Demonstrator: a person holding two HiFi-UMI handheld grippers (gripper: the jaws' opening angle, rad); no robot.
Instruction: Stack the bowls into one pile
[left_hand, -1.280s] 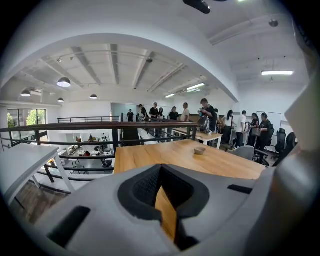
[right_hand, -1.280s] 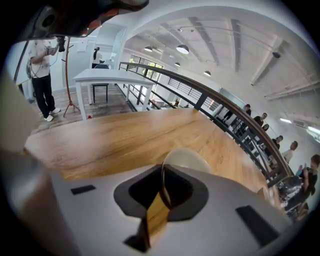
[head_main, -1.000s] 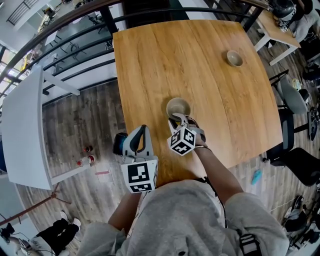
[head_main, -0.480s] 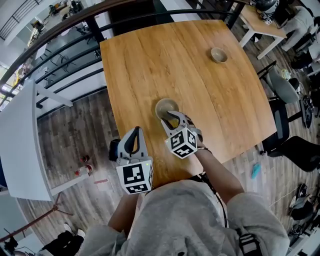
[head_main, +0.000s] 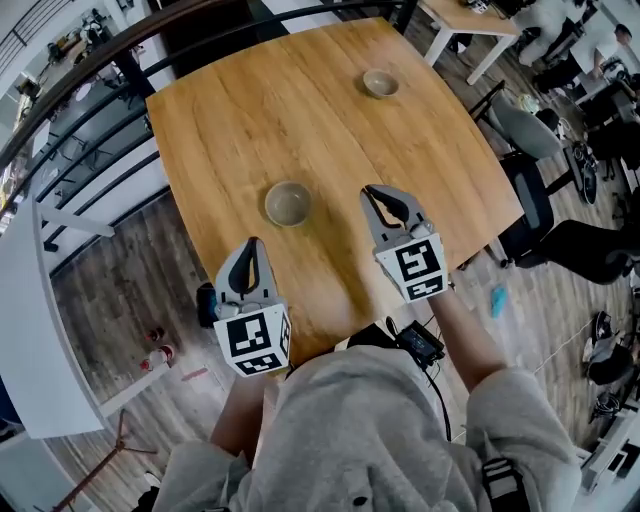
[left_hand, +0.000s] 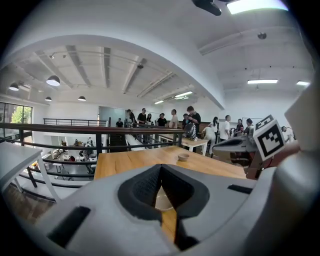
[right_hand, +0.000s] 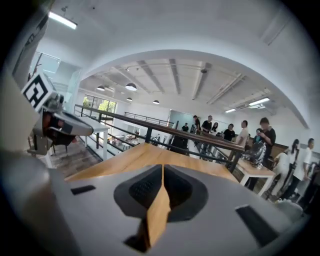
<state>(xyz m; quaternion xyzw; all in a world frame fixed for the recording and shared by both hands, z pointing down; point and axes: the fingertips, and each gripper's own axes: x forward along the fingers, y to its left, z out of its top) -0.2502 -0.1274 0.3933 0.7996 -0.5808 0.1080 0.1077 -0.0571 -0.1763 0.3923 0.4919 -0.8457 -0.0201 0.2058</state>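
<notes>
Two beige bowls stand apart on the wooden table (head_main: 240, 110). The near bowl (head_main: 288, 203) is toward the front middle. The far bowl (head_main: 380, 82) sits near the back right corner. My left gripper (head_main: 251, 244) hovers at the front left edge, shut and empty, pointing toward the near bowl (left_hand: 162, 200), which shows through the gap under its tips. My right gripper (head_main: 372, 193) is raised to the right of the near bowl and apart from it. Its jaws are closing with nothing between them, tips meeting (right_hand: 163, 167).
The table's front edge lies just under both grippers. A black railing (left_hand: 100, 131) runs behind the table. Past it stand several people and a white table (left_hand: 197, 142). Office chairs (head_main: 525, 130) stand right of the table.
My right gripper let go of the near bowl's rim, rose and swung to the right. The bowl stays on the table. My left gripper shifted slightly forward.
</notes>
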